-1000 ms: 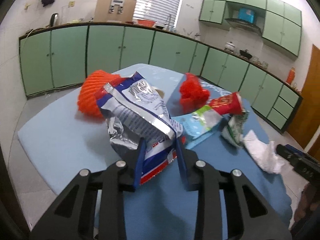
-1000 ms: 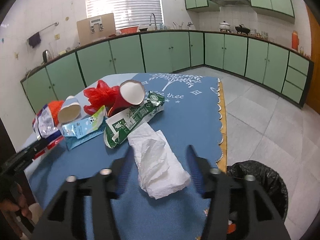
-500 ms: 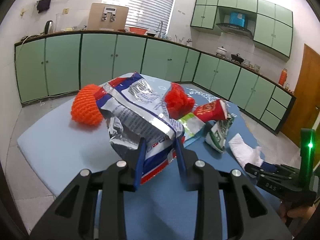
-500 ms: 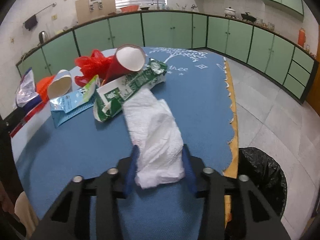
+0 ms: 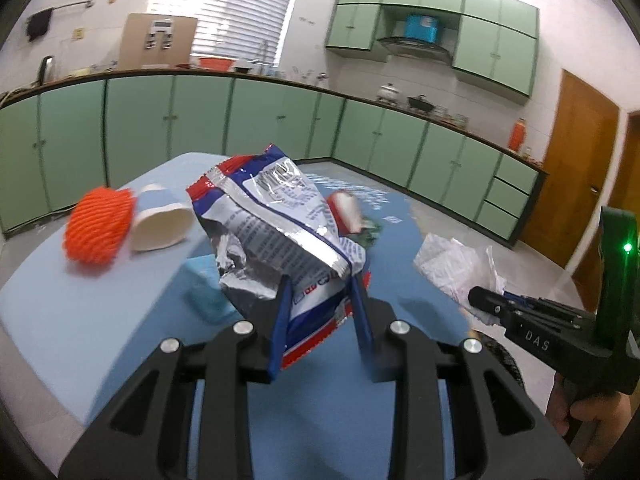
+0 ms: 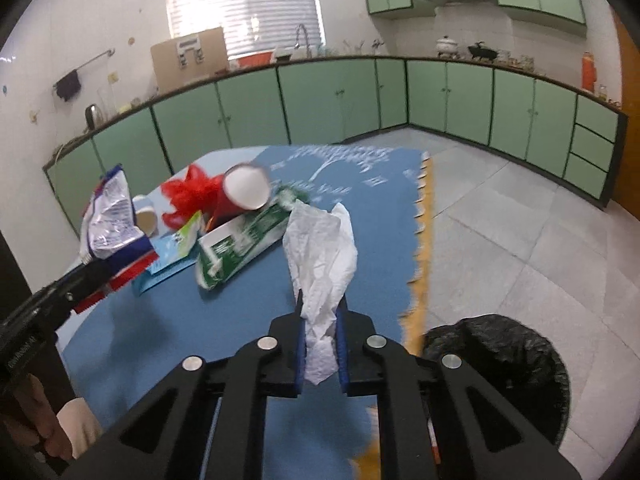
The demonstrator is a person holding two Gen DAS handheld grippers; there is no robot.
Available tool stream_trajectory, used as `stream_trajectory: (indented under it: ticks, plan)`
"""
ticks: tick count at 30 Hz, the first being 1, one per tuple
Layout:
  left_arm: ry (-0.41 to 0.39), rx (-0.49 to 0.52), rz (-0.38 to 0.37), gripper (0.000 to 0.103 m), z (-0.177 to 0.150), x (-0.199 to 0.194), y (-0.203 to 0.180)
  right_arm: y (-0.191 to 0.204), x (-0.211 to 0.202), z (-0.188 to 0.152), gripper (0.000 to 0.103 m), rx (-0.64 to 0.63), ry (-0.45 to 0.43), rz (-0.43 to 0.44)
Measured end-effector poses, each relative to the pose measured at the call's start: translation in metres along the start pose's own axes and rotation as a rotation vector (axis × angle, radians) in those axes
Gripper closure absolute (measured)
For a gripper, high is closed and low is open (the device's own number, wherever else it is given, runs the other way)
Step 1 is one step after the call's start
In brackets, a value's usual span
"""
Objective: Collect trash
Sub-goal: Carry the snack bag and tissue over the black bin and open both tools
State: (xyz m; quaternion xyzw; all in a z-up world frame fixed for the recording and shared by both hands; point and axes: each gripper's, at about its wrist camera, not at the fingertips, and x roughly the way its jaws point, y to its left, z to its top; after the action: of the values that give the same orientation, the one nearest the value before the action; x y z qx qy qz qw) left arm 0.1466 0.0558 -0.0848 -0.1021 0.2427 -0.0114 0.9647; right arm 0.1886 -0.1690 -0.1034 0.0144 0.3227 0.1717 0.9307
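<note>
Foil snack bag (image 5: pixel 280 236), crumpled and lifted above the blue tabletop (image 5: pixel 80 312), sits clamped at its lower edge in the left gripper (image 5: pixel 320 312). Behind it lie an orange foam net (image 5: pixel 98 224) and a paper cup (image 5: pixel 160 224) on its side; the white tissue (image 5: pixel 456 264) hangs at right.

From the right wrist, the right gripper (image 6: pixel 320 316) is closing on that tissue, pads pinching it clear of the tabletop. A green carton (image 6: pixel 240 244), red cup (image 6: pixel 240 196) and red bag (image 6: pixel 188 196) lie beyond; a black-lined bin (image 6: pixel 500 356) stands on the floor just beside the tabletop.

Bright window (image 5: pixel 224 8) backlight, fisheye edges, motion blur
</note>
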Motion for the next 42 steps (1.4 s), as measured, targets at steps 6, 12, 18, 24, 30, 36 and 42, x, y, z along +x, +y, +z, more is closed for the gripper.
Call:
stream_trajectory:
  ticks: [6,12,18,24,30,36,42]
  plan:
    - [0.027,0.055,-0.132,0.075,-0.002,0.017,-0.056,-0.051,-0.031,-0.012,0.091,0.059,-0.005,-0.1]
    - [0.087,0.125,-0.283,0.075,-0.017,0.046,-0.129,-0.11,-0.052,-0.035,0.091,0.14,0.015,-0.216]
    - [0.153,0.195,-0.365,0.073,-0.036,0.08,-0.188,-0.163,-0.062,-0.057,0.091,0.219,0.036,-0.295]
    - [0.236,0.225,-0.392,0.07,-0.052,0.114,-0.218,-0.197,-0.054,-0.075,0.09,0.276,0.072,-0.328]
    - [0.276,0.255,-0.402,0.062,-0.056,0.134,-0.237,-0.221,-0.05,-0.089,0.078,0.324,0.101,-0.343]
    - [0.273,0.262,-0.398,0.058,-0.055,0.136,-0.24,-0.224,-0.055,-0.092,0.055,0.323,0.091,-0.362]
    - [0.235,0.242,-0.373,0.056,-0.044,0.126,-0.229,-0.221,-0.06,-0.086,0.047,0.323,0.051,-0.374]
